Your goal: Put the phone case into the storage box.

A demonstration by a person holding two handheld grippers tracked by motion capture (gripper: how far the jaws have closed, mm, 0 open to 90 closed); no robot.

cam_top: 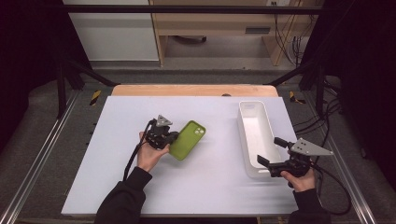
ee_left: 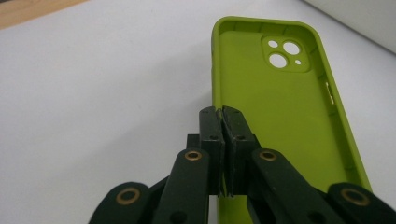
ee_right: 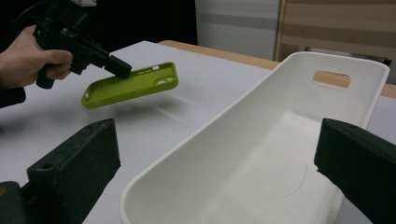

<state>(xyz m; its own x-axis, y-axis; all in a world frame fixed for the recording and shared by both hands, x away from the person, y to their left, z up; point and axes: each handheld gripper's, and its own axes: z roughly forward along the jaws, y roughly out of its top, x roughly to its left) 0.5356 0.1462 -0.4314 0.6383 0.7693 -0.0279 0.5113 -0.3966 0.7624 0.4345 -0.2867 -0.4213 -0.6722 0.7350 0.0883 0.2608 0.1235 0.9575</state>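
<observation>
The phone case [cam_top: 187, 139] hangs above the table [cam_top: 116, 186], left of the tray [cam_top: 256, 140], which stands near the table's right edge.

Overhead view, two close jaw-mounted views

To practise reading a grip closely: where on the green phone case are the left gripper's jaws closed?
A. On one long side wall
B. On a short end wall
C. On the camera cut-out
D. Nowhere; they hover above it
A: the left gripper pinches a long side wall of the green phone case, which hangs above the table.
</observation>
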